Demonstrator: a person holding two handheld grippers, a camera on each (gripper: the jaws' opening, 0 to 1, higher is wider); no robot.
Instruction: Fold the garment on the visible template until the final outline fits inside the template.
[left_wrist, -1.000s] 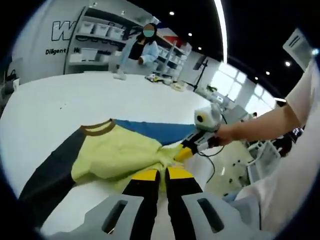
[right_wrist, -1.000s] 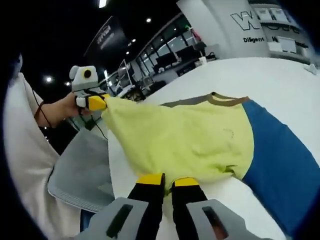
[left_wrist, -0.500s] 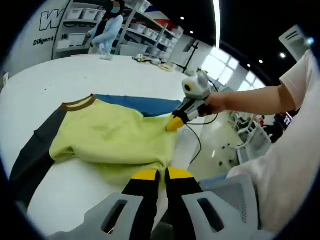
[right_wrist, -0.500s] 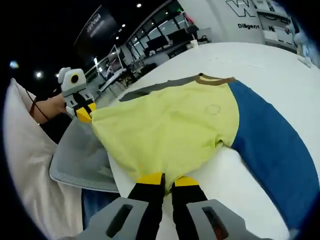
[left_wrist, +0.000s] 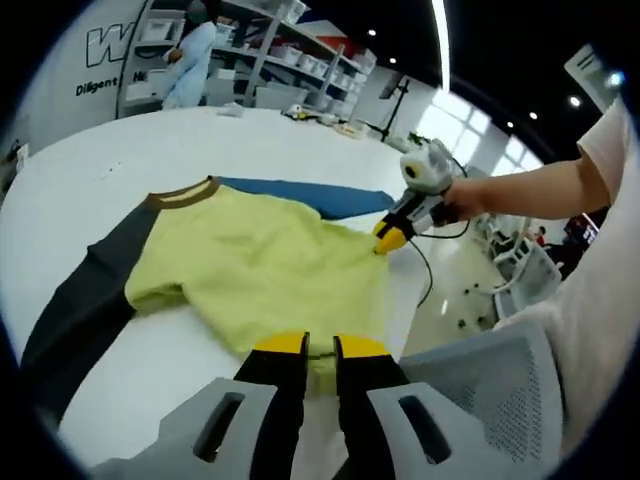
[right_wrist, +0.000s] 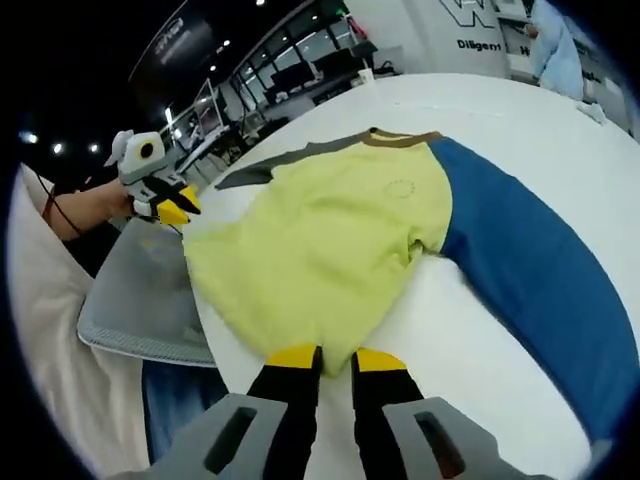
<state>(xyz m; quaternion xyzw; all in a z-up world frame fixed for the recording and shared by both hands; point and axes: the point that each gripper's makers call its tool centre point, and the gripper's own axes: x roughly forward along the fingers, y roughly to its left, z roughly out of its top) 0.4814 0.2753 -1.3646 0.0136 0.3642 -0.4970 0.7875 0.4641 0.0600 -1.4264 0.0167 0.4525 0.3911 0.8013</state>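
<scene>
A yellow long-sleeved garment (left_wrist: 260, 270) (right_wrist: 320, 240) lies flat on the white table (left_wrist: 90, 170), brown collar (left_wrist: 180, 193) at the far side. One sleeve is blue (right_wrist: 530, 270), the other dark grey (left_wrist: 80, 310). My left gripper (left_wrist: 320, 347) hovers at the near hem with its jaws a little apart; in the right gripper view the left gripper (right_wrist: 172, 210) sits just off the hem's corner. My right gripper (right_wrist: 337, 358) also stands slightly parted over the hem, and the right gripper (left_wrist: 390, 238) appears at the other corner in the left gripper view.
A grey mesh chair (left_wrist: 490, 390) (right_wrist: 140, 300) stands against the table's near edge, right below the hem. A person (left_wrist: 190, 55) stands by shelves (left_wrist: 290, 60) beyond the far side. The person's arm (left_wrist: 520, 195) reaches in from the right.
The hem, held up and stretched between both grippers before, now lies spread flat on the table. Both pairs of jaws have parted, and the left gripper has drawn off the corner.
</scene>
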